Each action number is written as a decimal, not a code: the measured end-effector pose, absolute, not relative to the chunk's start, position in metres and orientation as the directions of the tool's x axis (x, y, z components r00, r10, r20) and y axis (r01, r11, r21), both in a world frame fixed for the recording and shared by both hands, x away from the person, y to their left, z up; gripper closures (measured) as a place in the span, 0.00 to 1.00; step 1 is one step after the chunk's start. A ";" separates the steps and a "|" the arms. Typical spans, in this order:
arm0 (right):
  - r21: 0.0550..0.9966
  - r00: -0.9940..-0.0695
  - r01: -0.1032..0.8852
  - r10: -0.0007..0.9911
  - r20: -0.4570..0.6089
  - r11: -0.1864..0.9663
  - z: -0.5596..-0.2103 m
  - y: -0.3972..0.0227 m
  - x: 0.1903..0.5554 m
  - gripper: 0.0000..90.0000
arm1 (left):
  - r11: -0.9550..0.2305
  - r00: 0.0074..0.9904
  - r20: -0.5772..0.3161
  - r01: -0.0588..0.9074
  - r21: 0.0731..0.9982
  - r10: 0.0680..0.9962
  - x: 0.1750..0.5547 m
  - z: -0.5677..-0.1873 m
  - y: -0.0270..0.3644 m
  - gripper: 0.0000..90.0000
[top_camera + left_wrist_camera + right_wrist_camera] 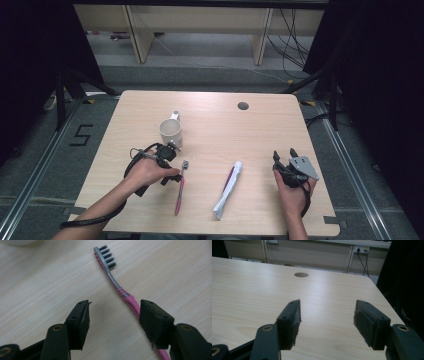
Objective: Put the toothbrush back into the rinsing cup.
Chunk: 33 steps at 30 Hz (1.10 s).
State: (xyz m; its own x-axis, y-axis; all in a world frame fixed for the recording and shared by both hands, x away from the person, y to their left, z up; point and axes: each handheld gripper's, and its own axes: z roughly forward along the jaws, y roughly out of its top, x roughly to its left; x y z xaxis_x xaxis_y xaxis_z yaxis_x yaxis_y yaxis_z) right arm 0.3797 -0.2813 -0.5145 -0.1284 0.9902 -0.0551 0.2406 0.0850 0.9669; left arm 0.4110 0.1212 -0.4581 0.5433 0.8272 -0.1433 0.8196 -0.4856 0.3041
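Your left gripper (113, 315) is open, off-centre over the pink-handled plastic toothbrush (117, 286) lying flat on the wooden table (260, 130); closing now could flick it aside. Your right gripper (328, 320) is open, holding nothing.

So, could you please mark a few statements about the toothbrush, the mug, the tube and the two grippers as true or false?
1. The pink-handled toothbrush with dark bristles lies flat on the light wooden table. True.
2. The left gripper is clamped on the toothbrush. False: its jaws stand apart, the handle lying by one pad.
3. The cream ceramic mug lies tipped on its side. False: it stands upright.
4. The white and purple tube lies between the toothbrush and the right gripper. True.
5. The right gripper holds the tube. False: its jaws are open with nothing between them.
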 end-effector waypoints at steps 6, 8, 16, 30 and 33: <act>0.964 -0.122 0.253 0.991 -0.047 0.077 -0.514 -0.280 0.379 0.43 | -0.500 0.546 -0.138 0.824 0.265 0.826 0.414 -0.457 0.113 0.47; 0.964 -0.123 0.255 0.991 -0.043 0.073 -0.514 -0.280 0.379 0.43 | -0.503 0.547 -0.135 0.824 0.262 0.826 0.415 -0.457 0.111 0.48; 0.963 -0.125 0.264 0.992 -0.030 0.063 -0.514 -0.279 0.379 0.43 | -0.523 0.557 -0.127 0.822 0.226 0.821 0.421 -0.462 0.104 0.50; 0.963 -0.139 0.260 0.990 -0.032 0.068 -0.514 -0.279 0.380 0.43 | -0.554 0.581 -0.113 0.808 0.201 0.806 0.420 -0.467 0.095 0.57; 0.964 -0.159 0.250 0.986 -0.048 0.088 -0.514 -0.281 0.381 0.43 | -0.570 0.593 -0.100 0.799 0.188 0.799 0.420 -0.468 0.093 0.59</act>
State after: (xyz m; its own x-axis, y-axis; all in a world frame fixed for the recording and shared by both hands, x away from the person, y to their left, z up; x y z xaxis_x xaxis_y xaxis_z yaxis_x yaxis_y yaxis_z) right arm 0.3812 -0.2811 -0.5142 -0.1585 0.9862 -0.0484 0.2502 0.0876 0.9642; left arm 0.4200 0.0930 -0.4683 0.5935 0.7985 -0.1004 0.7994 -0.5704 0.1885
